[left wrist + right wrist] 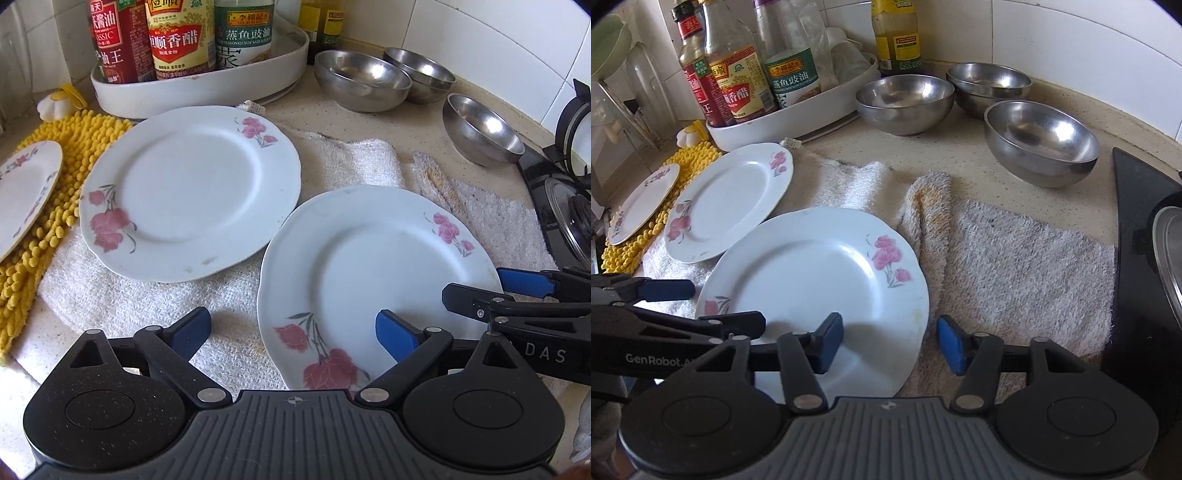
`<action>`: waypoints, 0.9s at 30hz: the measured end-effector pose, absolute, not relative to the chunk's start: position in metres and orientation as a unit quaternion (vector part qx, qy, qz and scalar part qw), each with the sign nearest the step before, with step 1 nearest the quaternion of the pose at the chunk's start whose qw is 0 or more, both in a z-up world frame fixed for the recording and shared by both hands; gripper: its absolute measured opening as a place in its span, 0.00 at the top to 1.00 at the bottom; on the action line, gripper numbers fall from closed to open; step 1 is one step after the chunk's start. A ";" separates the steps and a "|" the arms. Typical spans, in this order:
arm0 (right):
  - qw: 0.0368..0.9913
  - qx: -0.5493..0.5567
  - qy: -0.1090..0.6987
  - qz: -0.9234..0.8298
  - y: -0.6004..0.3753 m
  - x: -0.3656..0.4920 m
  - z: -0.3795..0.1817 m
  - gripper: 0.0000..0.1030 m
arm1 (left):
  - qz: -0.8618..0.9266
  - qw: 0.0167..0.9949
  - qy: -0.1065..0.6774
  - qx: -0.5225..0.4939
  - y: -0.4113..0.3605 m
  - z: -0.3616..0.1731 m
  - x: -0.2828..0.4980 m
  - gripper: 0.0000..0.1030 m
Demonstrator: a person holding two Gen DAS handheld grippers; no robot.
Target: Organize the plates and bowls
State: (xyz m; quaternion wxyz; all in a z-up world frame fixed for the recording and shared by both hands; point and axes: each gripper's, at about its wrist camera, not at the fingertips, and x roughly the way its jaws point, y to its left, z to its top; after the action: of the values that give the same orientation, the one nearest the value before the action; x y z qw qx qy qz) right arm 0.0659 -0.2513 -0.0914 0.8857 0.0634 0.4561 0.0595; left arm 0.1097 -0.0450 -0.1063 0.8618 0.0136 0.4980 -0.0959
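A white plate with pink flowers (pixel 369 266) (pixel 812 273) lies nearest on a white towel. My left gripper (pixel 293 334) is open, with that plate's left rim between its fingers and untouched. My right gripper (pixel 891 344) is open too: one pad hangs over the plate, the other is just outside its right rim, over the towel. A second flowered plate (pixel 188 192) (pixel 727 199) lies behind and to the left. A third plate (pixel 26 192) (pixel 642 203) rests on a yellow mat. Three steel bowls (pixel 362 79) (pixel 1041 140) stand at the back right.
A white tray of sauce bottles (pixel 207 92) (pixel 798 122) stands against the tiled wall. Folded towels (pixel 1027 266) cover the counter to the right of the near plate. A black gas stove (pixel 569 206) (pixel 1145 258) borders the right side. The yellow chenille mat (pixel 74 147) lies at the left.
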 end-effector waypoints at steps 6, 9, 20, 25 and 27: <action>0.887 0.065 0.451 0.070 -0.252 0.065 -0.092 0.51 | -0.111 0.864 0.490 0.021 -0.045 -0.107 0.108 0.05; 0.891 0.050 0.445 0.075 -0.250 0.062 -0.090 0.54 | -0.132 0.863 0.486 0.027 -0.051 -0.106 0.108 0.09; 0.900 0.051 0.422 0.094 -0.260 0.067 -0.071 0.59 | -0.139 0.869 0.475 0.027 -0.068 -0.095 0.113 0.12; 0.874 0.100 0.462 0.108 -0.273 0.073 -0.092 0.56 | -0.133 0.858 0.495 0.031 -0.070 -0.104 0.123 0.11; 0.879 0.082 0.457 0.108 -0.267 0.071 -0.091 0.56 | -0.131 0.858 0.495 0.033 -0.070 -0.104 0.123 0.10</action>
State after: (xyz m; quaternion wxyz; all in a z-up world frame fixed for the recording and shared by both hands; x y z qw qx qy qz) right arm 0.0711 -0.2668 -0.0914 0.8788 0.0818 0.4575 0.1082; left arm 0.1231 -0.0704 -0.1044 0.8584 0.0328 0.4949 -0.1310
